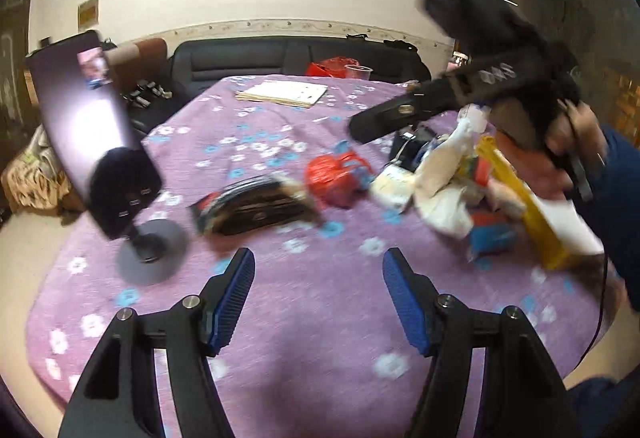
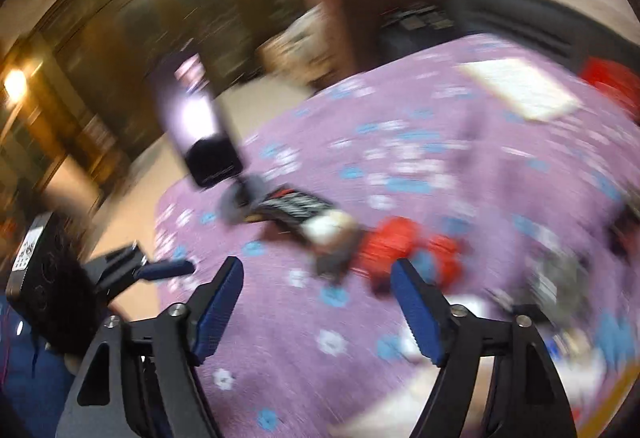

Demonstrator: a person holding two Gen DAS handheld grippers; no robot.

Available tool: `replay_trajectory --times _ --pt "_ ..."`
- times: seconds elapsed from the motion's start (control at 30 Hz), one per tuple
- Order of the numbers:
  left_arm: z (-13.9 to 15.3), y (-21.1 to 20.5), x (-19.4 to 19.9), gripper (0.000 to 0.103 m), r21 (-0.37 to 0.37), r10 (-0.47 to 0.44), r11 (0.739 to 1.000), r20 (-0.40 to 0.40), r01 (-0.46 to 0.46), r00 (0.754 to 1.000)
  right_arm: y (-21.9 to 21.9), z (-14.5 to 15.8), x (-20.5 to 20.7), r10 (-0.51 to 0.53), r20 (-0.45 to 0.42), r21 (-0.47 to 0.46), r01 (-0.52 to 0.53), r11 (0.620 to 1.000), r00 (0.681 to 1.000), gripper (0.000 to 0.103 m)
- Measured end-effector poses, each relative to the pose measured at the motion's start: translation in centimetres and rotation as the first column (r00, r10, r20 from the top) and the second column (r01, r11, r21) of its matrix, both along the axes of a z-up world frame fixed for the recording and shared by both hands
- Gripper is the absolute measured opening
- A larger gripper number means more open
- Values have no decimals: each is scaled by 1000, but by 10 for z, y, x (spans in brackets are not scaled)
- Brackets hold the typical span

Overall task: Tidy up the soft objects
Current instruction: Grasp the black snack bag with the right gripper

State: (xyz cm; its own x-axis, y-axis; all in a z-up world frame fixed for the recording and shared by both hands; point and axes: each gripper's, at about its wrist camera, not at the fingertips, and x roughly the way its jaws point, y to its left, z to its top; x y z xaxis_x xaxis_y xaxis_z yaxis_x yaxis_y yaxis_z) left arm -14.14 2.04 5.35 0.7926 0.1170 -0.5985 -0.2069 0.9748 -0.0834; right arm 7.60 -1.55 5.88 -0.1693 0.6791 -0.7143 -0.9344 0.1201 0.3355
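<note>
Purple cloth covers the bench [image 1: 280,318]. Left claw [image 1: 319,298] and right claw [image 2: 316,302] are both open and empty. Soft items [image 1: 440,190] lie heaped at the right edge. Step: approach. Next: select one item and close on it.

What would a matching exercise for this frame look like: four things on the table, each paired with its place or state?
Things:
1. phone
2. red bundle
3. papers
4. left gripper

Places or states:
A. far end of the table
B. tilted on a round-based stand, left side
C. jaws apart, nothing between them
D. mid-table, next to the dark pouch

Pairs: 1-B, 2-D, 3-A, 4-C
</note>
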Motion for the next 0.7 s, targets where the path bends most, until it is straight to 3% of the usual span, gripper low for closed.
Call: replay_trajectory --times 0.17,0.33,0.4,0.57,0.6,0.63,0.7 --pt "-11 27 -18 67 -39 13 999 -4 -13 1000 56 2 -30 233 86 -74 -227 971 969 90" --pt "-21 42 -31 67 -49 17 999 -14 -18 1000 102 -17 -45 375 186 -208 -337 918 908 90" --pt "-23 45 -34 67 -58 6 998 -14 -7 1000 119 -29 -45 380 230 -260 -319 911 896 90" --pt "-29 51 -34 68 -95 -1 995 -21 -1 1000 141 -56 -35 365 148 -295 -312 903 919 90" --pt "-30 52 -34 68 -104 -3 995 -20 1 1000 142 -61 -34 361 124 -293 -314 903 924 88" --pt "-31 53 -34 68 -111 -4 994 -17 2 1000 142 -66 -35 345 131 -295 -296 909 929 80" --pt "-32 55 -33 68 -122 -5 992 -15 3 1000 139 -76 -40 315 162 -332 -249 910 935 51"
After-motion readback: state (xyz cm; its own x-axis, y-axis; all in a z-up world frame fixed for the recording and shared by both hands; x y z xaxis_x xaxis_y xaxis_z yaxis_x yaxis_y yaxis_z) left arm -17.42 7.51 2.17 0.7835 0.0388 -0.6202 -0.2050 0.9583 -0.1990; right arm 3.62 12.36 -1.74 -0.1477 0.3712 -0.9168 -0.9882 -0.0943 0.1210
